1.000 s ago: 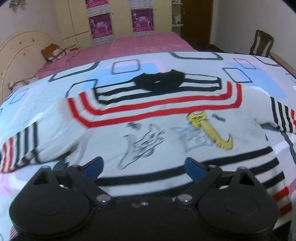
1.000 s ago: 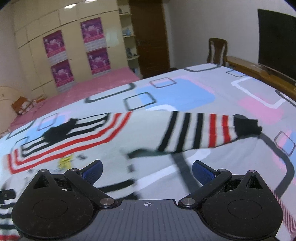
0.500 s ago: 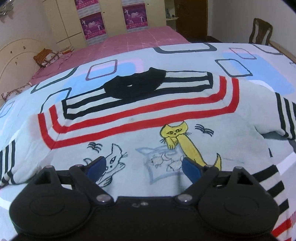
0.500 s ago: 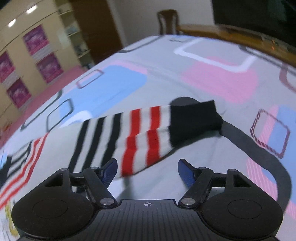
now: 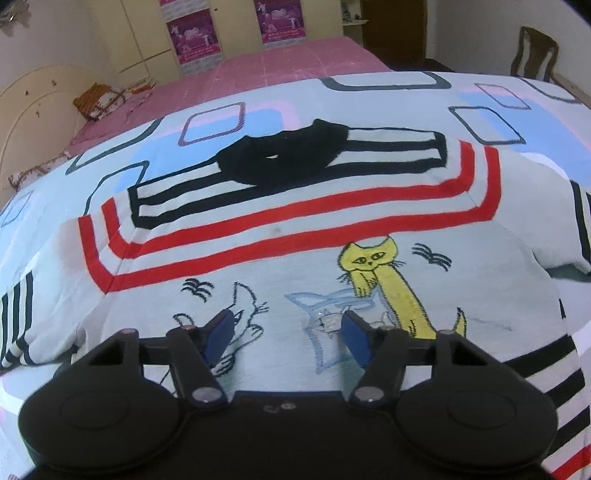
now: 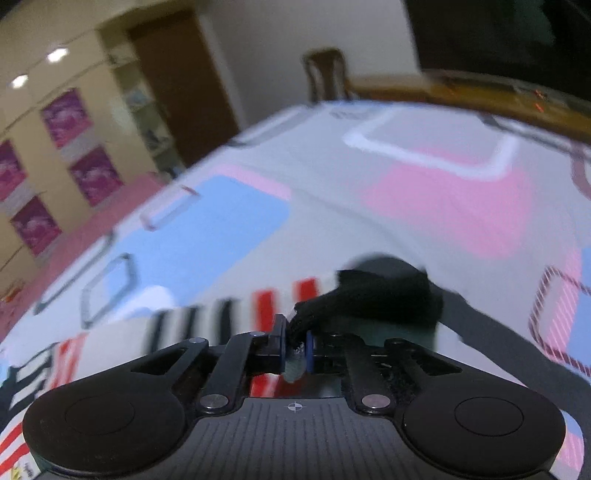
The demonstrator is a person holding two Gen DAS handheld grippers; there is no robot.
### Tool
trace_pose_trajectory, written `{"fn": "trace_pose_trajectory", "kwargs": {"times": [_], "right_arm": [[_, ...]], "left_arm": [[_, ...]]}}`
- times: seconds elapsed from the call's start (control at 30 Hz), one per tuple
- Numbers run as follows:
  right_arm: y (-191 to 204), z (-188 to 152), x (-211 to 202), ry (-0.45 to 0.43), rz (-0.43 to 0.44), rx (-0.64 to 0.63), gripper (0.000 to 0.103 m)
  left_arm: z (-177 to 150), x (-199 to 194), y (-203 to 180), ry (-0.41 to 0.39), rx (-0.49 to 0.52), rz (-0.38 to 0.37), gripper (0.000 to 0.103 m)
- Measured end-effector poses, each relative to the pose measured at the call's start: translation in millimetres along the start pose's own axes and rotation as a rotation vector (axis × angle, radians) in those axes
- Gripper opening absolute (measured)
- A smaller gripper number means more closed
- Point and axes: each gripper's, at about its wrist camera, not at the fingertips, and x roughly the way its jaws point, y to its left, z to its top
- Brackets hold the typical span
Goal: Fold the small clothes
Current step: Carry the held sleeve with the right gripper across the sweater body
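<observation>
A small white sweater (image 5: pixel 295 236) lay spread flat on the bed (image 5: pixel 491 122), front side up, its black collar (image 5: pixel 284 155) at the far end from the left wrist camera. Black stripes ran around the collar, two red stripes bent across the chest below them, and lower down were drawn cats, one of them yellow (image 5: pixel 384 280). More black stripes crossed the hem at the near right, and a striped sleeve trailed off at the left edge of that view.

The left tongs (image 5: pixel 286 332) hung over the cat drawings on the lower chest, their blue pads (image 5: pixel 219 334) apart and closing, with cloth beneath them but nothing pressed between them.

In the right wrist view, which was blurred, the sweater's other sleeve (image 6: pixel 236 317) stretched out with black and red stripes and ended in a black cuff (image 6: pixel 384 295). The right tongs (image 6: pixel 295 349) were drawn together on that sleeve just by the cuff, a pinch of fabric caught between the pads.

The bed's cover was pale, printed with blue and pink blocks and dark outlined rectangles. Beyond it lay a pink bedspread (image 5: pixel 266 70), a cream headboard (image 5: pixel 33 110) at the left, wardrobe doors with purple posters (image 5: pixel 194 35), and a wooden chair (image 5: pixel 533 51) at the far right.
</observation>
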Motion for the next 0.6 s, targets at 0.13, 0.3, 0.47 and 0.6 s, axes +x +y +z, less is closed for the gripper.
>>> {"fn": "trace_pose_trajectory", "kwargs": {"times": [0.13, 0.3, 0.47, 0.6], "right_arm": [[57.3, -1.7, -23.5, -0.057, 0.125, -0.143, 0.009], [145.8, -27.0, -47.9, -0.049, 0.318, -0.273, 0.009], [231.6, -74.3, -53.9, 0.033, 0.470, -0.391, 0.009], [278.7, -119.5, -43.5, 0.150, 0.536, -0.445, 0.009]], "left_arm": [[0.1, -2.1, 12.0, 0.004, -0.026, -0.007, 0.062], [-1.2, -2.0, 39.0, 0.006, -0.075, -0.030, 0.063], [-6.6, -5.8, 75.5, -0.025, -0.131, -0.033, 0.063], [-12.7, -7.2, 94.9, -0.052, -0.113, -0.008, 0.063]]}}
